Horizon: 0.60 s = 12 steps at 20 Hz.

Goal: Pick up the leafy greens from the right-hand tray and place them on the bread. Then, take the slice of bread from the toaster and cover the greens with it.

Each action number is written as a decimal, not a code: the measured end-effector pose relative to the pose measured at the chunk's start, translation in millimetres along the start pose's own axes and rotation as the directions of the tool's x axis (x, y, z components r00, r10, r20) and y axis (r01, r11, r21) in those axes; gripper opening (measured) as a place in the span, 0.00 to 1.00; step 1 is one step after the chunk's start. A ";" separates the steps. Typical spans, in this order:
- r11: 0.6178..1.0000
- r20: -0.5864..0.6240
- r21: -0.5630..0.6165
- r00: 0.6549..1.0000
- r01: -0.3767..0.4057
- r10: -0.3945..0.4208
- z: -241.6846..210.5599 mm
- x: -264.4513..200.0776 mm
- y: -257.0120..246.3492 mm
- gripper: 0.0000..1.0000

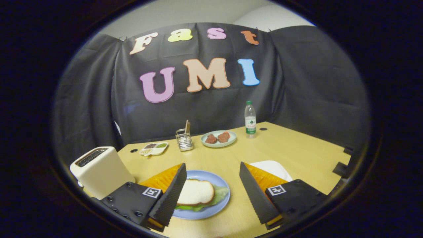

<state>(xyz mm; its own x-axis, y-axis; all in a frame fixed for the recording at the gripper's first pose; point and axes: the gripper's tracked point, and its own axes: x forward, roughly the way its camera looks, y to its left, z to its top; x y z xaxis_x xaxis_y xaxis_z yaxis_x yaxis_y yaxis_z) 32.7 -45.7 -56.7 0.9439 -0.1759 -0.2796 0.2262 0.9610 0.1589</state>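
Hovering over the wooden tabletop point(297, 148), the claw point(211, 191) is spread wide with nothing between its fingers. Between the fingers, nearer the left one, a blue plate point(211, 211) holds a bread slice point(195, 192) lying on top of leafy greens point(219, 193) that stick out at its edge. Left of the claw stands the white toaster point(99, 170). Just behind the right finger lies a white tray point(272, 167). Well beyond the fingers are a plate of meat patties point(218, 138), a water bottle point(250, 119), a wire holder point(184, 140) and a small divided dish point(154, 148).
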 end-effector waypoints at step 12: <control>0.985 0.118 -0.160 0.990 -0.056 0.076 44.2 -7.4 41.4 1.00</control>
<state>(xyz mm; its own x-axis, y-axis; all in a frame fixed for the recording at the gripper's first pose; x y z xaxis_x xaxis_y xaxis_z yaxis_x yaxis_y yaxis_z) 45.7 -14.0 -6.2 0.9801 -0.1264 -0.1533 0.1311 0.9912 0.0207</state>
